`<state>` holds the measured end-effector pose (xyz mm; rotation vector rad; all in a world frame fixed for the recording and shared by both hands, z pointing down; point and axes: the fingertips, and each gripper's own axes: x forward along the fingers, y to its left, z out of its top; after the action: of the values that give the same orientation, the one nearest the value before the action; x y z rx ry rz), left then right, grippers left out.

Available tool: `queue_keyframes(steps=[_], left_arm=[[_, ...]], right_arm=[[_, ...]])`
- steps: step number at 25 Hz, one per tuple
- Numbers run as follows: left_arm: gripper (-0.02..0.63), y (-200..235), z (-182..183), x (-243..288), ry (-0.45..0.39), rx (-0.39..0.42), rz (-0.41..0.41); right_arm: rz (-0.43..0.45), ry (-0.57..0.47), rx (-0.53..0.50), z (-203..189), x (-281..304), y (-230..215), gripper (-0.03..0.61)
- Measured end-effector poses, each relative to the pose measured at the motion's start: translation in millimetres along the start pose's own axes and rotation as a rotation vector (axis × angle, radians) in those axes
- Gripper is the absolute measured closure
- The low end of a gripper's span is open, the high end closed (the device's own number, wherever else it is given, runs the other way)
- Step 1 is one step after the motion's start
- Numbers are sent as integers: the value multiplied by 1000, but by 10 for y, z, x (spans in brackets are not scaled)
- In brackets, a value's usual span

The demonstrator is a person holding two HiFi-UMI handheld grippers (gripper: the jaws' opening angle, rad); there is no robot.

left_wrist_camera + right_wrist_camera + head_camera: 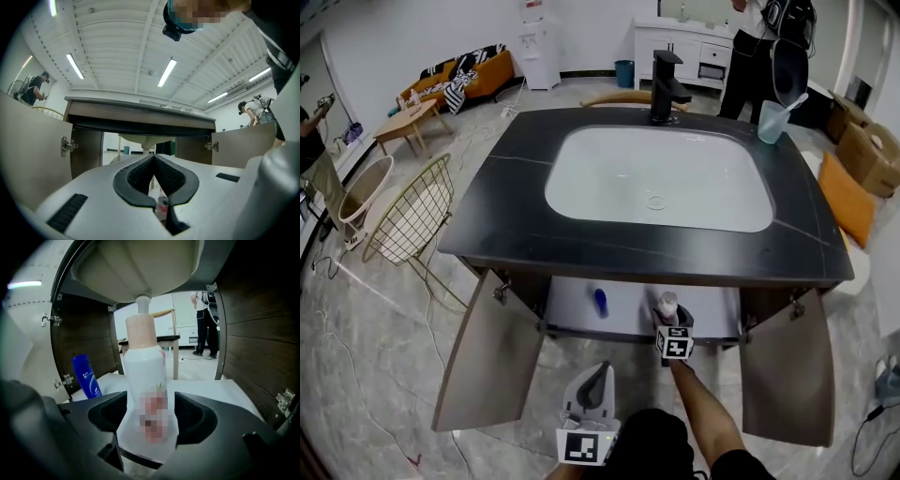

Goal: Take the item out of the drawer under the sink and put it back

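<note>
Bottle [144,376] stood upright in drawer [211,390] under sink [656,178], between wide-open jaws of right tool [150,414]; judged released, put back. Left tool [153,164] closed, empty, held aside as unneeded.

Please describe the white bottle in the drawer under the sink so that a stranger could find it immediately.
Find the dark counter holding the white sink; beneath it a pale drawer is open. The white bottle stands upright there, between the jaws of the right gripper. Unlike the blue bottle to its left, it is white with a pale pink pump top.
</note>
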<state>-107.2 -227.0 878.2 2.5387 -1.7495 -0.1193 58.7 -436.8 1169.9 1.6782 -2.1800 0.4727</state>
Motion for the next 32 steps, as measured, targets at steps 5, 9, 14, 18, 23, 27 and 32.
queue_keyframes(steps=[5,9,14,18,23,27,32], left_arm=[[603,25,-25,41,4,-3,7],[603,63,-49,22,12,-8,15],[603,128,-88,1,21,-19,28],[603,133,-109,-11,21,-22,26],[603,140,-81,-10,22,-27,24],[603,124,-25,-46,17,-27,29],[603,76,119,-134,26,-40,43]], right_arm=[[10,15,-8,-49,134,10,304],[-9,11,-18,-81,189,5,305],[-37,8,-50,-73,202,-22,341],[-30,16,-64,-59,197,-9,345],[-22,4,-52,-50,131,14,350],[-6,4,-47,-53,21,47,351],[7,8,-54,40,-219,83,353]])
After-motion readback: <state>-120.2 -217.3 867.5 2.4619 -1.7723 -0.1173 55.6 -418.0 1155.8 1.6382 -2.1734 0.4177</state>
